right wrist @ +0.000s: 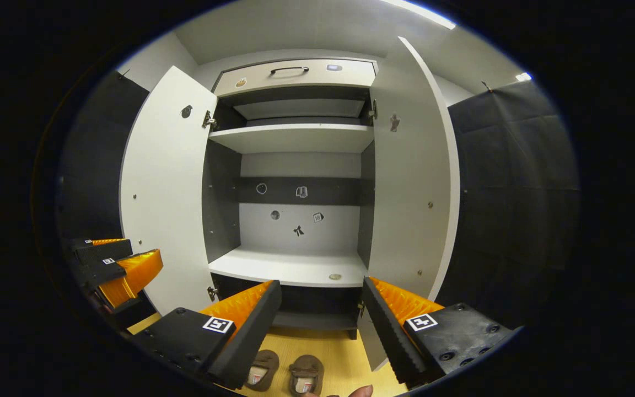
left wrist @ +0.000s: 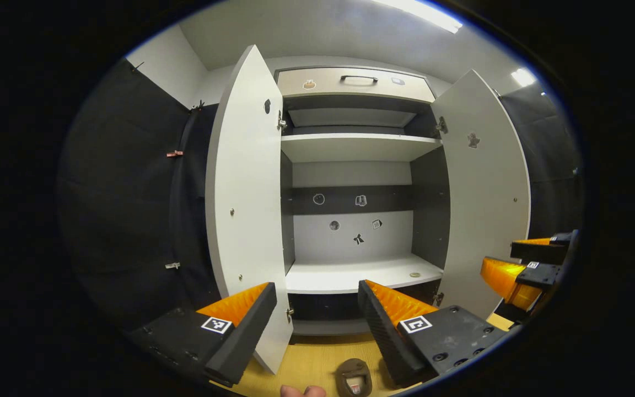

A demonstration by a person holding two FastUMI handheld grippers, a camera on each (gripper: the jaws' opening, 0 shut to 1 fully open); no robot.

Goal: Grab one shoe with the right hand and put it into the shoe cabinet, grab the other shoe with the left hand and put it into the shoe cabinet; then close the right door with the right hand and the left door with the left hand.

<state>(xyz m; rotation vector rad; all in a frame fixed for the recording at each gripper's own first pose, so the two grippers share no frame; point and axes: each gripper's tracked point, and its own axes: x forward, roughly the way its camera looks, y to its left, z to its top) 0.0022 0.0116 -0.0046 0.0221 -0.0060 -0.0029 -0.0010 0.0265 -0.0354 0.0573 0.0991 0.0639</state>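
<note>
Visibly, both grippers wide, empty.

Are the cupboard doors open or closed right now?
Open. The left door and right door both swing out wide, showing the bare shelves. The two shoes sit on the floor outside.

The tall shoe cabinet is pale grey-white on its two open doors and flat shelves, with dark charcoal side walls and a dark band across its light back panel. Small black-and-white stickers dot that back panel. The top drawer front is beige with a dark handle. Two soft brown shoes, pale inside, sit on the yellow wood-grain floor. Black cloth hangs on either side.
</note>
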